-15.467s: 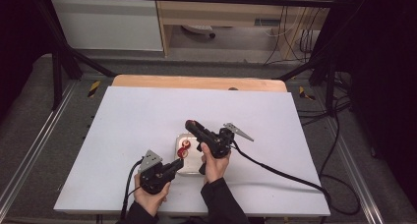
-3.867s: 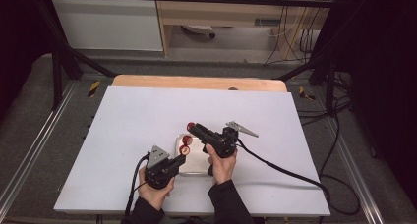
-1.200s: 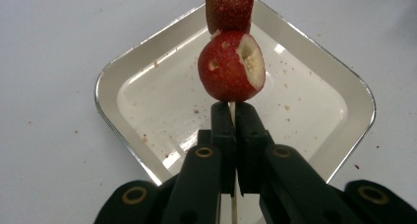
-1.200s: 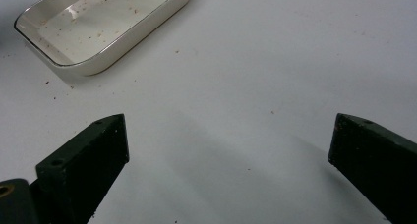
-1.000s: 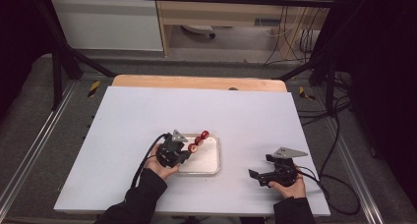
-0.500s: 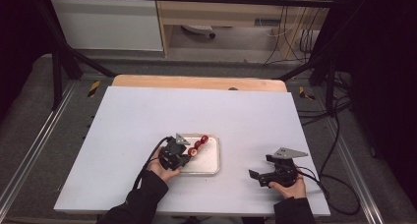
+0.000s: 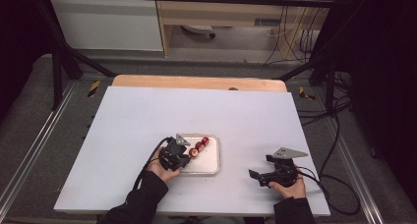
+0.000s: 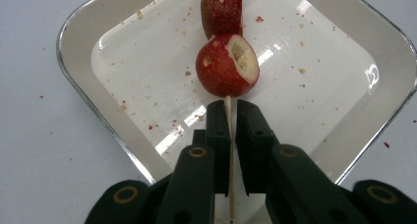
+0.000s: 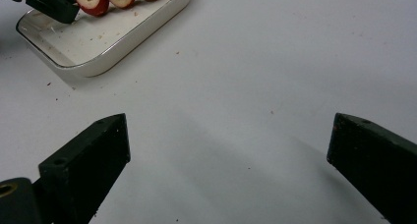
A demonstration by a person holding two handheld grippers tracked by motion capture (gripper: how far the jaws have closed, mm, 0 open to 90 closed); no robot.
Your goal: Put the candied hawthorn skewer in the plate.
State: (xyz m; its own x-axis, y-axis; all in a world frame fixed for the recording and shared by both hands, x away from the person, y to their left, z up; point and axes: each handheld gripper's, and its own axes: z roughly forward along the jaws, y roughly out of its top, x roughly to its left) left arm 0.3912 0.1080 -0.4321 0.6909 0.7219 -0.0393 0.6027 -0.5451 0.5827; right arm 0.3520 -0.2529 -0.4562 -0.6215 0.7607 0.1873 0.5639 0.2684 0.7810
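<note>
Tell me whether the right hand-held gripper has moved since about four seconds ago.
Yes. The right hand-held gripper was over the white tray then; now it sits well off the tray's right side on the bare table, jaws open.

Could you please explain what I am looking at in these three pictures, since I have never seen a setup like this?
A person sits at a white table holding a hand-held two-jaw gripper in each hand. One camera looks down from above; the other two ride on the grippers and look along their black jaws. The left gripper is shut on a thin wooden skewer threaded with red cored fruits, held over a crumb-speckled white tray. The right gripper is open and holds nothing, off to the side above the bare tabletop.
</note>
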